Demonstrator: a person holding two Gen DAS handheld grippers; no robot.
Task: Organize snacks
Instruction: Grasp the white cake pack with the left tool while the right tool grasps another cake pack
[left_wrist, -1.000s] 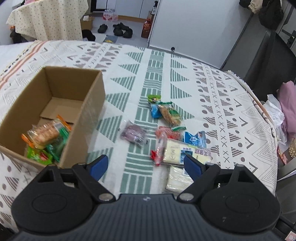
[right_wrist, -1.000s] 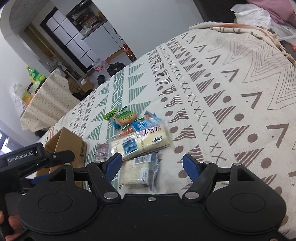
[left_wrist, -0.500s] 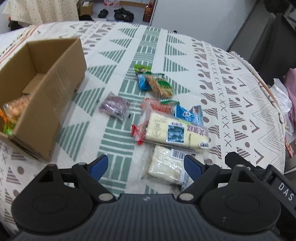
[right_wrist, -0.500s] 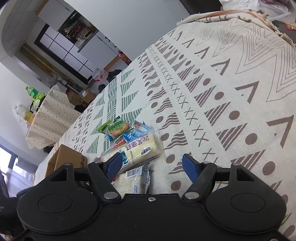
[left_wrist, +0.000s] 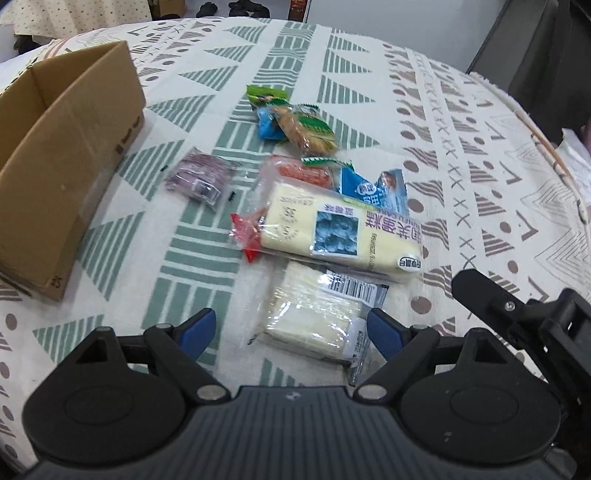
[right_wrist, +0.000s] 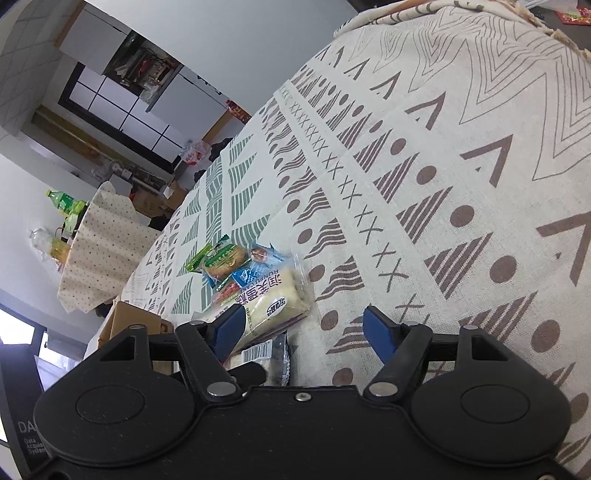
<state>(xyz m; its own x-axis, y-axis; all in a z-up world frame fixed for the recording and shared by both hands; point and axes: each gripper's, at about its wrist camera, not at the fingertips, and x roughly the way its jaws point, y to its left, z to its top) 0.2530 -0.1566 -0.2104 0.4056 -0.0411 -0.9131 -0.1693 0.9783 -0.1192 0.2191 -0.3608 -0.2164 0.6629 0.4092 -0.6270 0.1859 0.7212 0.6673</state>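
Left tongs (left_wrist: 290, 332) spread wide above clear-wrapped sandwich pack (left_wrist: 314, 314), not touching, right tongs (right_wrist: 301, 328) spread, empty

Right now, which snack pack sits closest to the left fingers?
The clear-wrapped pale sandwich pack with the barcode label, lying between the open left fingers. The long cream cake pack and the purple packet lie farther off.

Just ahead of the fingers, the long cream cake packet (left_wrist: 341, 230) reads "RUNFU CAKE" beside Chinese characters; the clear-wrapped packet (left_wrist: 317, 314) below carries a barcode label.
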